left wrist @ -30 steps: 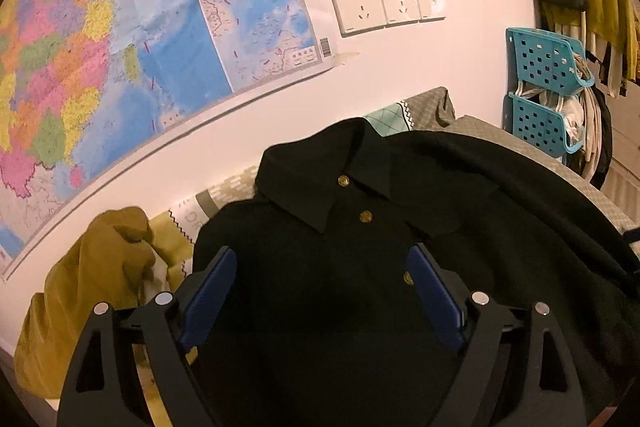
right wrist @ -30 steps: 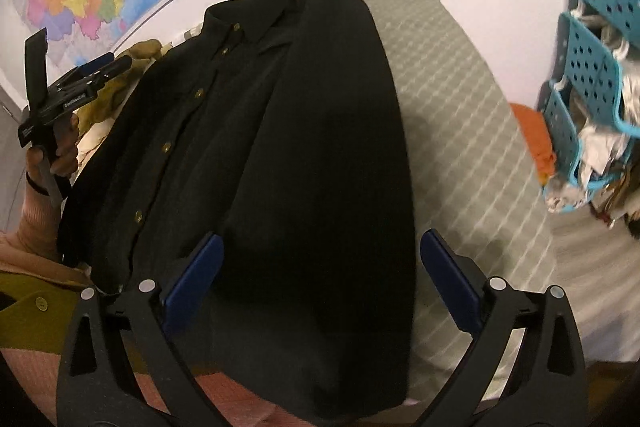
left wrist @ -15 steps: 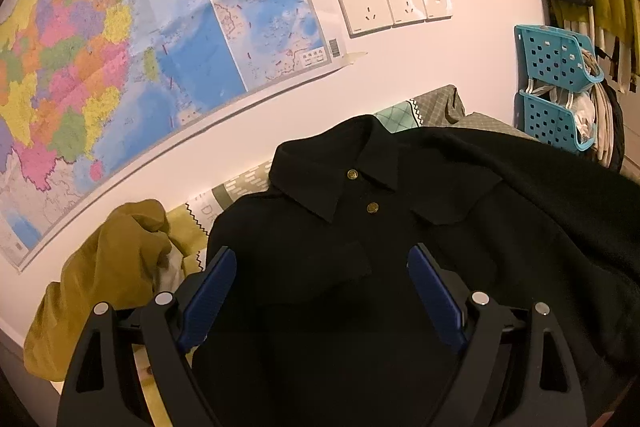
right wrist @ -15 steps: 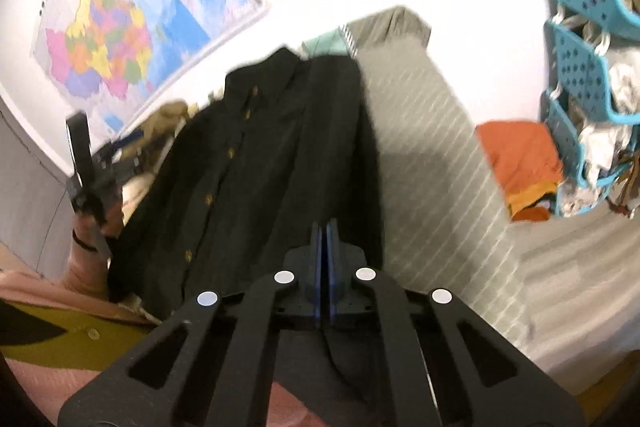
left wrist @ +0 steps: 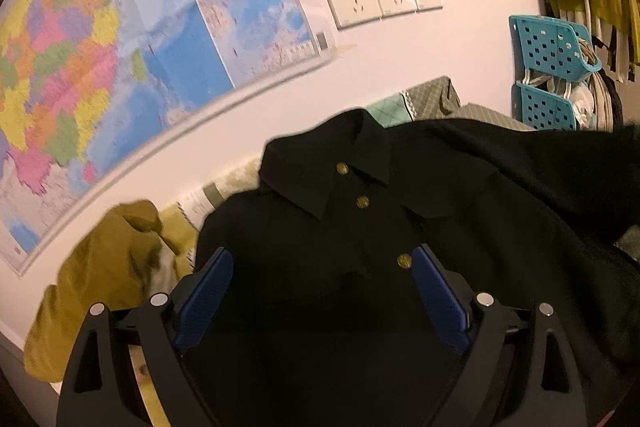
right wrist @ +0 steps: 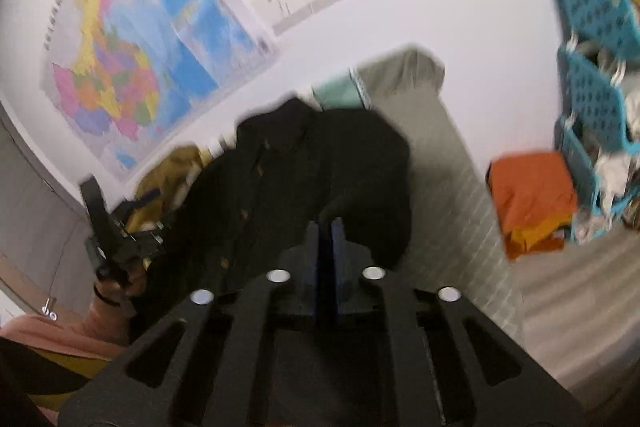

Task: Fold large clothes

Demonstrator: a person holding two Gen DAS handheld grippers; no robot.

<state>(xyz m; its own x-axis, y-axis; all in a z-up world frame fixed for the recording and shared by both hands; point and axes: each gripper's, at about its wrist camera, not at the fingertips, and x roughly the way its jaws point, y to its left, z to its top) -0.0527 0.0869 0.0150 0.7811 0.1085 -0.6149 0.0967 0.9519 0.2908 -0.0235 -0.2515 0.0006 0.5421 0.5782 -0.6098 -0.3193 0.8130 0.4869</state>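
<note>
The black shirt (left wrist: 360, 267) lies collar-up on the grey quilt (right wrist: 452, 211) of the bed, its collar (left wrist: 332, 167) toward twelve o'clock near the wall and its brass buttons (left wrist: 363, 202) running down the front. By the look of it the folding has barely begun — the body is spread flat, buttoned and facing up, and one side of the cloth is raised at three o'clock in the left wrist view, as if being carried across the front.

The right gripper (right wrist: 329, 227) has its blue pads pressed together with a pinch of black cloth between them, lifted off the quilt; this view is blurred, so which edge or sleeve it has I cannot tell. The left gripper (left wrist: 320, 291) hangs over the shirt's chest with its fingers spread wide and nothing in them, the lowest visible button just beside its right pad (left wrist: 438, 301).

Left to do, as I judge it: bring the held side over, fold the other side in, then double the length. A mustard-yellow garment (left wrist: 100, 279) sits heaped at nine o'clock beside the shirt — likely waiting its turn.
</note>
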